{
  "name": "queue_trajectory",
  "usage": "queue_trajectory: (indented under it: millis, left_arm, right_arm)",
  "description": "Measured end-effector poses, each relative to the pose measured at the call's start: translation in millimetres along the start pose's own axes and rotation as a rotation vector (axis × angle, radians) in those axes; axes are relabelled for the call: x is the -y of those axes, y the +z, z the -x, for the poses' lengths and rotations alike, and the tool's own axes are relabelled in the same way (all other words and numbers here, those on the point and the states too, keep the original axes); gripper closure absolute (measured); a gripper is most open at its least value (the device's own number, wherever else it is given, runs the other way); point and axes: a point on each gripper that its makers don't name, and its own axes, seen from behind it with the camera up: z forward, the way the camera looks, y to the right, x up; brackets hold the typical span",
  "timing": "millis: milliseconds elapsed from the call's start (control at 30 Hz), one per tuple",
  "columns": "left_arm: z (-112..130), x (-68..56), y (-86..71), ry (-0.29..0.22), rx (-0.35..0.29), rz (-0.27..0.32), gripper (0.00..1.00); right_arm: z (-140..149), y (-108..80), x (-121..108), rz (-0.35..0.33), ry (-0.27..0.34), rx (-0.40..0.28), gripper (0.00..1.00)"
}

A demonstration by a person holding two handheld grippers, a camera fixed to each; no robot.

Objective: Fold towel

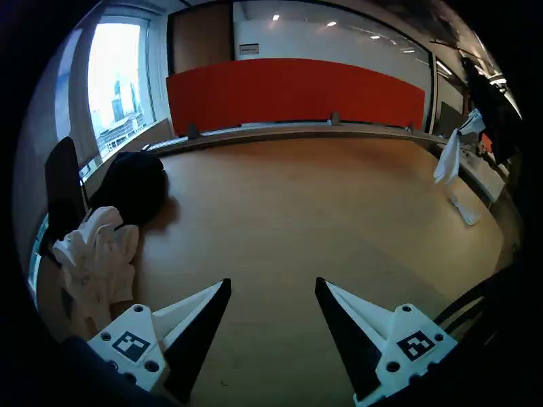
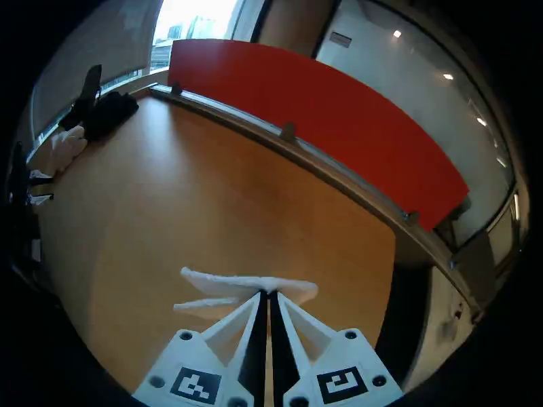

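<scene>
- My left gripper (image 1: 272,281) sits at 6 o'clock in the left gripper view. Its two white, black-edged fingers are spread wide apart, with bare wood between them and nothing held.
- My right gripper (image 2: 269,294) sits at 6 o'clock in the right gripper view. Its fingers are pressed almost together, and their tips pinch the towel (image 2: 237,281).
- The towel is white and crumpled. It spreads to both sides of the fingertips, with a longer flap trailing toward 8 o'clock, over the near part of the table (image 2: 170,197).
- The table is a broad tabletop of light wood.
- In the left gripper view a hanging white cloth (image 1: 447,159) shows at 3 o'clock, near the table's right edge. I cannot tell whether it is the same towel.
- A red partition (image 1: 292,91) runs along the table's far edge at 12 o'clock.
- A bright window (image 1: 115,88) stands at 10 o'clock.
- A black bag (image 1: 132,183) lies on the table at 9 o'clock.
- A heap of white fabric (image 1: 95,258) lies just beside the bag, nearer me, at 8 o'clock.
</scene>
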Motion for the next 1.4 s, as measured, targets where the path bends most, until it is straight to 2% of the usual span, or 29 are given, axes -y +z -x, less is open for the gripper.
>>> queue_trajectory:
  millis: [300, 900, 1200, 1400]
  left_arm:
    - [-4.5, -4.4, 0.2, 0.015, 0.0, 0.005, 0.08]
    - [-11.3, -15.8, -0.2, 0.032, -0.008, 0.017, 0.08]
    - [-12.5, -22.2, 0.3, 0.045, -0.008, 0.025, 0.09]
    - [-12.5, -23.5, 0.0, 0.053, -0.006, 0.027, 0.08]
  right_arm:
    - [23.1, -2.3, -25.4, 0.031, -0.003, 0.041, 0.98]
    - [54.1, -8.4, -36.0, 0.039, 0.043, 0.064, 0.98]
    - [97.0, -15.2, -38.1, 0.05, 0.076, 0.106, 0.98]
    - [122.9, -20.1, -37.0, 0.057, 0.123, 0.115, 0.98]
